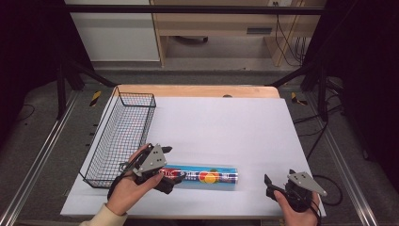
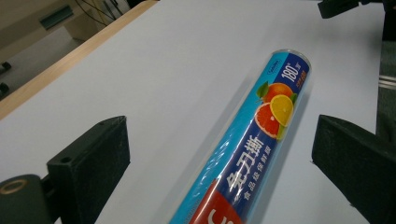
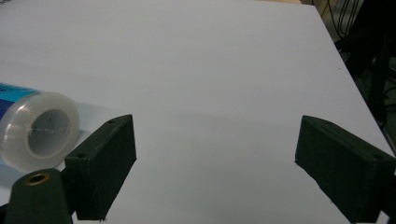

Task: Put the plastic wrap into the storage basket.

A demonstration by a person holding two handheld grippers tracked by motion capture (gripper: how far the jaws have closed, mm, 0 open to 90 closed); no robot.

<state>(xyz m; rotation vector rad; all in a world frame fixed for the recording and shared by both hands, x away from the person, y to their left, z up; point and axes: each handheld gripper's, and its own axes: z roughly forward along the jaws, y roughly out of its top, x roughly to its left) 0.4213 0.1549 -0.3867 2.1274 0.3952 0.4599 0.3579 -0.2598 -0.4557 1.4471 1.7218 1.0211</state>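
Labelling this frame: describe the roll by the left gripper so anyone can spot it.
On the white table, right of the wire basket, a long tube lies at the near edge. The open left gripper straddles its end. Blue wrapper with citrus slices.

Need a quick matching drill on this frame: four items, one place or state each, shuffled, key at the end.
1. blue cling-film roll
2. black wire basket
3. left gripper
4. right gripper

A. open, nothing between its jaws
B. lying flat near the table's front edge
C. open, astride the roll's end
D. at the white table's left edge

Pairs: 1-B, 2-D, 3-C, 4-A
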